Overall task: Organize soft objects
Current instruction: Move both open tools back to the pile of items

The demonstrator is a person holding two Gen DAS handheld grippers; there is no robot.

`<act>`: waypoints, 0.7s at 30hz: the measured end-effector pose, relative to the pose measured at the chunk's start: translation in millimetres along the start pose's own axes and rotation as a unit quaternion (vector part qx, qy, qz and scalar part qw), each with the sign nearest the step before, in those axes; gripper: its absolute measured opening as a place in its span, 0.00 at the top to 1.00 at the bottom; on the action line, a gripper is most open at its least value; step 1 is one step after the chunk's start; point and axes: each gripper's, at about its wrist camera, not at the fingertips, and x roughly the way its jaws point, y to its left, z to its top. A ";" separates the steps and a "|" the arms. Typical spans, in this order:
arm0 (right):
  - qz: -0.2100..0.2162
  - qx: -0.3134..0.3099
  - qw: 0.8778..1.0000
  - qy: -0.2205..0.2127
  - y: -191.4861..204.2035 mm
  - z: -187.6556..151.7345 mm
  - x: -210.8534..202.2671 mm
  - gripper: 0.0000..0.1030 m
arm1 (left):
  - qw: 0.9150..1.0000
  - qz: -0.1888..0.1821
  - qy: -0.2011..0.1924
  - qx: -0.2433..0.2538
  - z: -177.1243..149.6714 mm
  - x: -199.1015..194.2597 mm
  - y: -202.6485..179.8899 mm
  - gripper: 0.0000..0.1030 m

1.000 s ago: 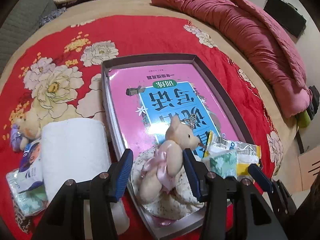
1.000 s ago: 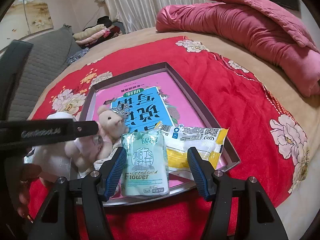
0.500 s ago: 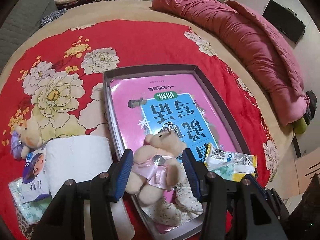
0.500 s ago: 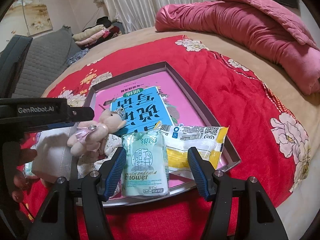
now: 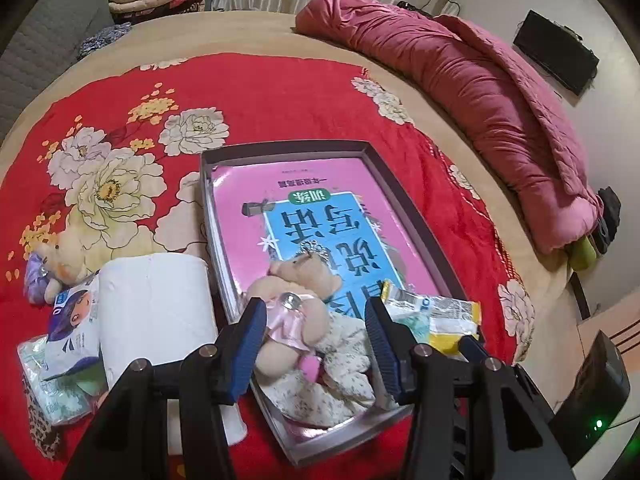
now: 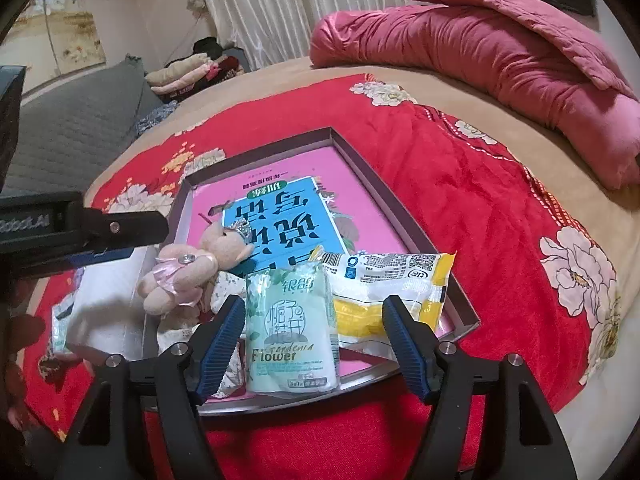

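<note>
A beige teddy bear (image 5: 298,280) in a pink dress lies on its side on a floral cloth (image 5: 332,384) in the near corner of a grey tray (image 5: 280,147). My left gripper (image 5: 314,312) hovers open above the bear without touching it; from the right wrist view one of its fingers (image 6: 120,227) hangs up and left of the bear (image 6: 192,268). My right gripper (image 6: 313,308) is low at the tray's near edge, jaws opening. A green tissue pack (image 6: 290,320) lies between them untouched, beside a yellow packet (image 6: 384,276).
A pink and blue book (image 5: 320,216) covers the tray floor. Left of the tray on the red floral blanket lie a white paper roll (image 5: 154,304), tissue packs (image 5: 72,320) and a small toy bear (image 5: 56,260). A rolled pink quilt (image 5: 460,72) lines the far right.
The bear went from upright between the left fingers to lying on its side. The left gripper has lifted away from it. The right jaws have spread wider around the green pack.
</note>
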 end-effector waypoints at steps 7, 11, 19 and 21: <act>0.007 0.024 1.000 -0.014 -7.6 2.0 -7.2 0.27 | 1.000 0.002 -0.013 0.023 -5.4 -12.1 -11.6 0.36; 0.007 0.042 0.999 -0.018 -14.0 2.0 -10.1 0.26 | 0.999 0.007 -0.019 0.028 -7.8 -17.5 -13.8 0.36; 0.006 0.051 0.998 -0.040 -15.5 2.8 -20.5 0.26 | 0.999 0.005 -0.020 0.042 -21.3 -28.5 -15.4 0.36; 0.005 0.050 0.998 -0.042 -14.6 2.7 -21.3 0.26 | 0.999 0.005 -0.023 0.044 -26.6 -33.1 -15.5 0.36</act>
